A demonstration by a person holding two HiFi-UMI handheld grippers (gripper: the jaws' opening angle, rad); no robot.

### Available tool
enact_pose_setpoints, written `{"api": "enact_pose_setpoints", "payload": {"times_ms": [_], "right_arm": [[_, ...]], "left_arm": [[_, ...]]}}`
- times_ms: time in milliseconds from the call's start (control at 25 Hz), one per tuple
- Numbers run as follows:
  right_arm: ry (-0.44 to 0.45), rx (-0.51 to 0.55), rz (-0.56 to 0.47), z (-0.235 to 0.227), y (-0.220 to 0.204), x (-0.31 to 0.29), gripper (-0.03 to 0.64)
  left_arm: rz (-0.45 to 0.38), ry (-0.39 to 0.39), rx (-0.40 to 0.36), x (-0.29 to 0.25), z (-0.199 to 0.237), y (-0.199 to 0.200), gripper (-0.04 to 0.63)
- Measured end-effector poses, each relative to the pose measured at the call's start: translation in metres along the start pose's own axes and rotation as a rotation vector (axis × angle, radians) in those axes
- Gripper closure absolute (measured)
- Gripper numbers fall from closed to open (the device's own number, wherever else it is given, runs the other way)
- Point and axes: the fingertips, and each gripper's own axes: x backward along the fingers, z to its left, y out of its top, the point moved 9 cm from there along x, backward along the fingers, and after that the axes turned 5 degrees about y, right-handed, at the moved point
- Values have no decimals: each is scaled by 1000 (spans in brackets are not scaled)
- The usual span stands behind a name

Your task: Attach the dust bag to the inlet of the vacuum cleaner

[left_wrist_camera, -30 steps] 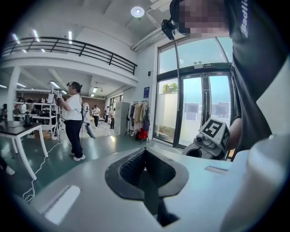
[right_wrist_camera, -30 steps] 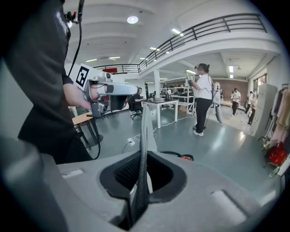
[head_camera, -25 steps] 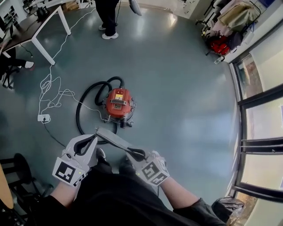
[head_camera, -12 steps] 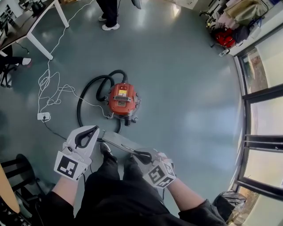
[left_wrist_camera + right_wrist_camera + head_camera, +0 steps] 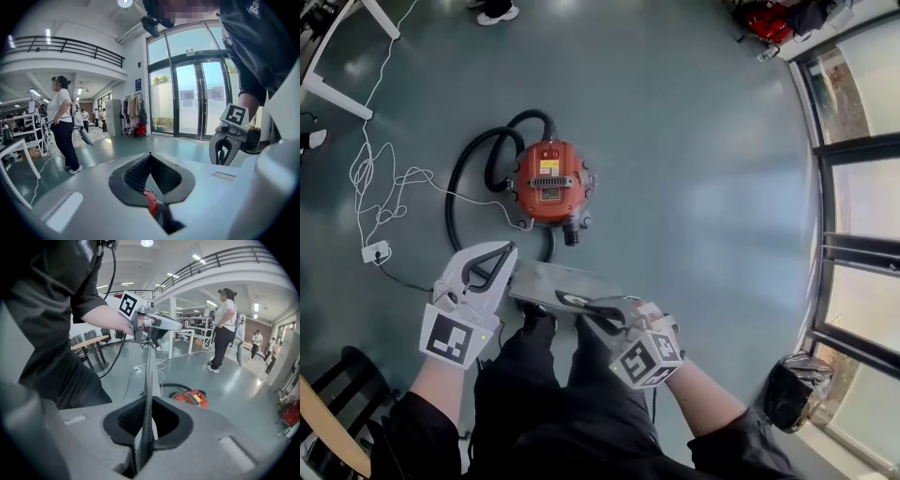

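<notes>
Pinched only at its two ends, the flat grey dust bag (image 5: 546,281) could slip or twist loose, I'd judge, if the grippers pull apart or tilt unevenly. The right gripper (image 5: 146,434) is clamped on its right end, and the left gripper (image 5: 152,187) is clenched tight on its left end. Farther off sits the vacuum cleaner (image 5: 548,183), well apart from the bag. I cannot make out its inlet.

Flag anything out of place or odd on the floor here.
Nothing spilled or damaged. Only the thin white cable stands out: it sprawls in loose tangled loops on the floor beside the red canister vacuum cleaner, a possible trip risk.
</notes>
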Motion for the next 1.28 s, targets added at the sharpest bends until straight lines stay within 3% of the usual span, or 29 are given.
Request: {"api": "enact_pose_setpoints", "payload": {"times_ms": [320, 880, 1120, 1280], "right_arm": [[11, -34, -4, -17, -26, -57, 597], [87, 79, 30, -42, -116, -142, 597], [112, 123, 56, -56, -154, -175, 597], [126, 165, 68, -61, -176, -195, 597]], "left_arm": [[27, -54, -45, -50, 22, -64, 577], [32, 0, -84, -109, 9, -176, 577], [-5, 47, -74, -129, 8, -208, 577], [-32, 33, -104, -146, 4, -229, 577]]}}
